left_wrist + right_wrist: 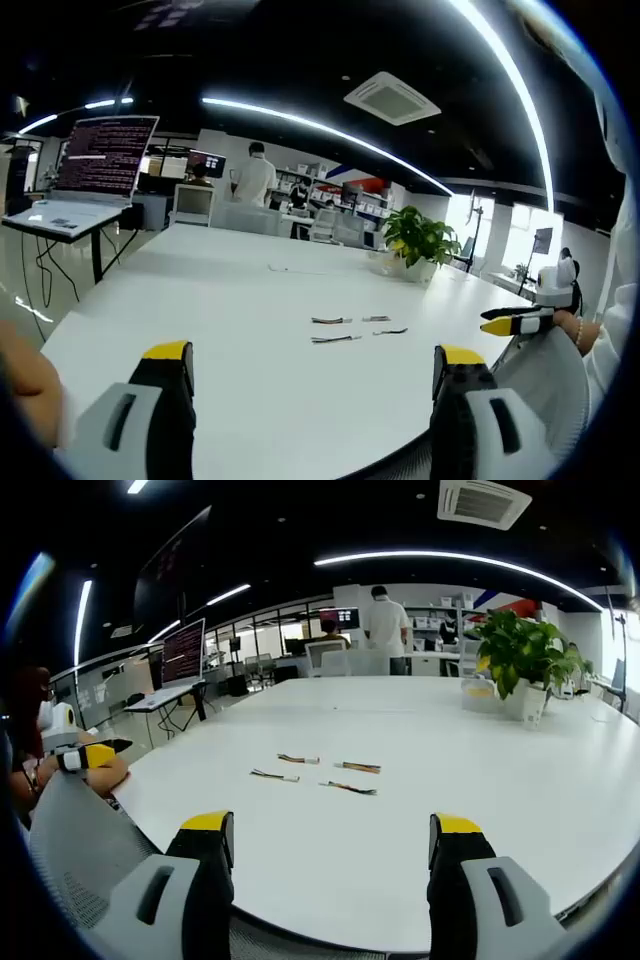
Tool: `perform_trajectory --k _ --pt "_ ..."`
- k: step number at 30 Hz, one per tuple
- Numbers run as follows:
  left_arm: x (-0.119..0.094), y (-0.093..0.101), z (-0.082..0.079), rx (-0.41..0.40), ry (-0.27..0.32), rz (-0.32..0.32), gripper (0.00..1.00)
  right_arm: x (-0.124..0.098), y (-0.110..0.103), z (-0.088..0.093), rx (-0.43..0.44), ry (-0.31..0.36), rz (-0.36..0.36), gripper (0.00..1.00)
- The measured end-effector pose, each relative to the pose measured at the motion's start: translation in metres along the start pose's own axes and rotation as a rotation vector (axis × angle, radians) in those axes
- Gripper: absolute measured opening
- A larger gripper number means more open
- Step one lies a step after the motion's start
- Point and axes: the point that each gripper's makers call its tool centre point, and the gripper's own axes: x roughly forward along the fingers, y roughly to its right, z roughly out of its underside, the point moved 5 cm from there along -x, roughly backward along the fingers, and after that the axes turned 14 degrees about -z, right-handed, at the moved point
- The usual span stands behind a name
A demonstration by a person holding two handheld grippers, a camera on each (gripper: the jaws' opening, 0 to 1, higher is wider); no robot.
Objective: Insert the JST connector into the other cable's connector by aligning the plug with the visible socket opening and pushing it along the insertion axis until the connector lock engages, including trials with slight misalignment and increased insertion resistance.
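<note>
Both hand-held grippers (pixel 313 385) (pixel 330 855) wide open, level above white table (pixel 480 750).

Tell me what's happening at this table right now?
A person holds a two-jaw gripper in each hand over a white table, and nothing is picked up yet. The left gripper and the right gripper both stand open and empty, short of the work. Four short cables with small connectors lie loose and apart from one another near the middle of the table. A potted plant stands further back, and a laptop sits on a side stand. People stand in the background.
</note>
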Motion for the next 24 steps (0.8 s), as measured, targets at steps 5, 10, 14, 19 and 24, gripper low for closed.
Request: perform_trajectory --k 5,10,14,19,24 --pt "0.0006 -0.0014 0.0021 0.006 -0.015 0.005 0.99 0.0004 0.0002 -0.0002 0.005 0.002 0.002 0.81" --pt "-0.0003 0.0016 0.0016 0.008 -0.020 0.007 0.99 0.0004 -0.0007 0.0018 0.004 -0.017 0.003 0.82" --pt "-0.0007 0.0022 0.0023 0.015 -0.025 0.011 0.99 -0.0003 -0.0003 0.0027 0.003 -0.024 0.005 0.83" --pt "0.0004 -0.0012 0.0063 0.008 -0.045 0.027 0.99 -0.0012 0.0002 0.0027 0.007 -0.023 0.013 0.84" --pt "0.0007 -0.0016 0.0104 0.006 -0.079 0.037 0.99 -0.0026 0.0014 0.0019 0.005 -0.018 0.029 0.83"
